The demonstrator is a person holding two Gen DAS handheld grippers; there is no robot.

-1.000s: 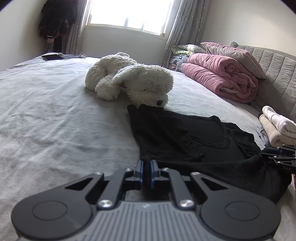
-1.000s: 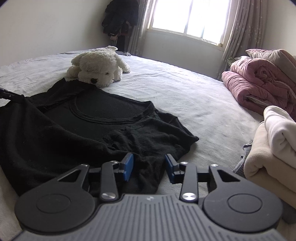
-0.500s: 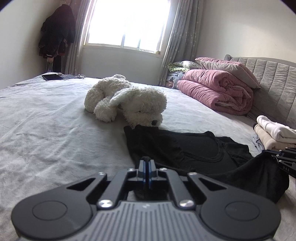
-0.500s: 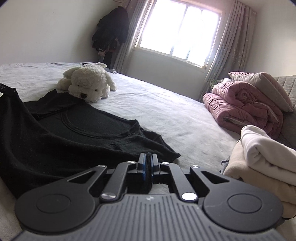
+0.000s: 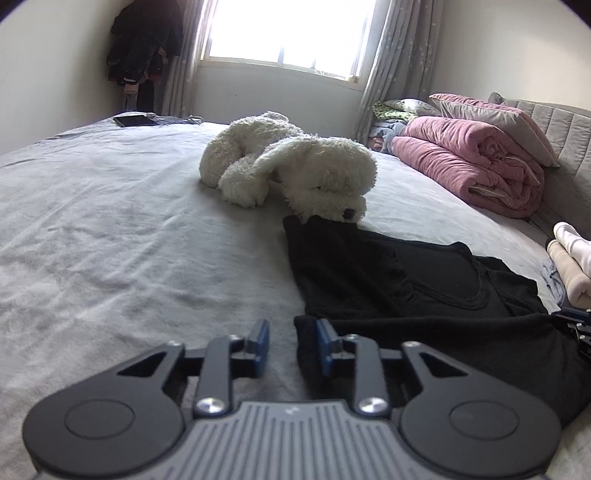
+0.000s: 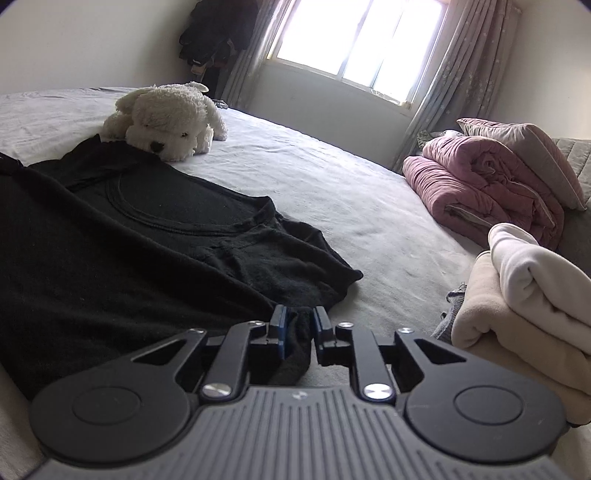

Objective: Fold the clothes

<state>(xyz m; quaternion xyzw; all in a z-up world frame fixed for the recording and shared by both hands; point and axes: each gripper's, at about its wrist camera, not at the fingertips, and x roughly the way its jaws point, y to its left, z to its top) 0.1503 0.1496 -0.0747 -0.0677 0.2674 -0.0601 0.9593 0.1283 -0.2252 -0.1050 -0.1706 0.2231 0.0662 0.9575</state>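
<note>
The black T-shirt [image 5: 388, 280] lies spread on the grey bed [image 5: 110, 240], its neckline facing up and its far sleeve tucked under the muzzle of a white plush dog [image 5: 295, 170]. The near hem is doubled back over the body in a loose, rounded fold, so one fold looks begun but not pressed flat. It is a thin, limp knit: light, easy to drag, likely to sag and wrinkle wherever it is not supported, and its dark surface hides its own edges. Hem corners and side seams look like the best places to pinch, taking both layers together so the fold does not slip apart.

The left gripper [image 5: 291, 345] is low at the near left corner of the shirt, its jaws opening; the folded edge of fabric lies against the inner face of one blue pad while the other pad stands clear over bare sheet, so nothing is pinched. The right gripper [image 6: 298, 330] is at the near right corner, jaws also opening, with a bunched tuck of black cloth lying loose between the pads.

The bedsheet is soft and lightly creased, offering some grip but no firm backing. A stack of folded cream clothes [image 6: 517, 295] sits at the right edge, a rolled pink quilt [image 6: 487, 184] and pillow lie toward the headboard, and a bright curtained window [image 5: 288, 29] fills the far wall
</note>
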